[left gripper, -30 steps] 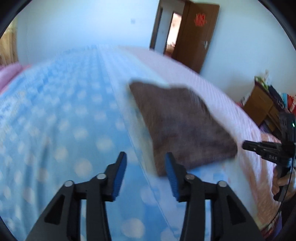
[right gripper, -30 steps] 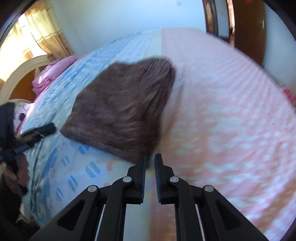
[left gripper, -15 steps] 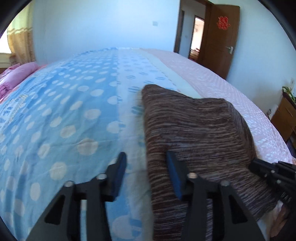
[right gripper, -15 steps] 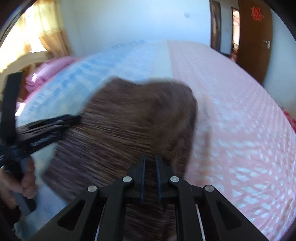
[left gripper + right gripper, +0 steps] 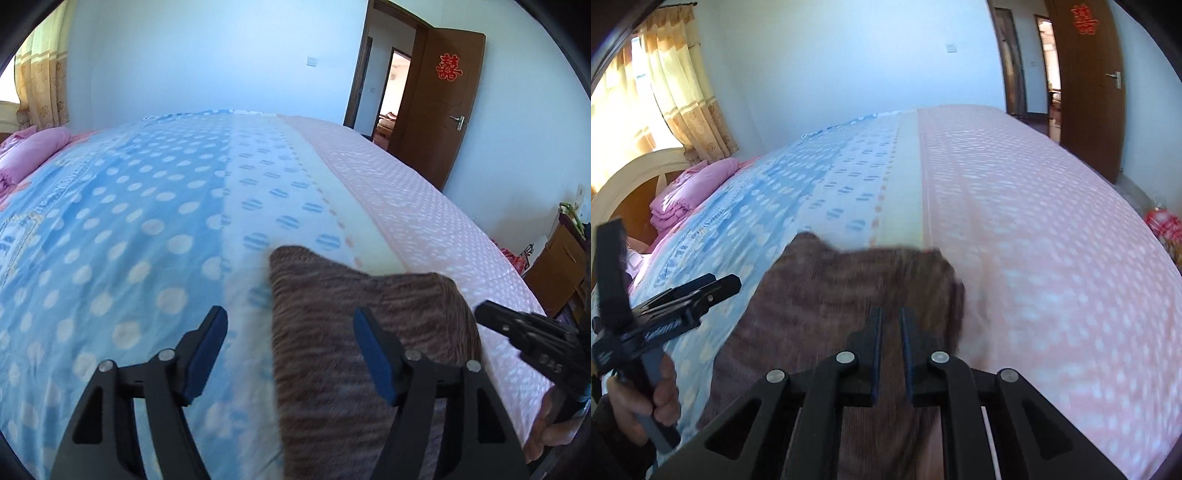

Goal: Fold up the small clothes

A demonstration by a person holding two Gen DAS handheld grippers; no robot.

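Polka-dotted blue-and-pink bedspread (image 5: pixel 155 236) carries a folded brown knit garment (image 5: pixel 354 314) — ribbed, soft-cornered. Left tongs (image 5: pixel 290 325) are opening, straddling its edge untouched; right tongs (image 5: pixel 889 325) stand narrow above it.

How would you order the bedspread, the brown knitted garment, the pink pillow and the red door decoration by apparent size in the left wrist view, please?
1. Bedspread, filling most of the view.
2. Brown knitted garment, though nearness to the camera enlarges it.
3. Pink pillow, partly cut off at the edge.
4. Red door decoration, far away.
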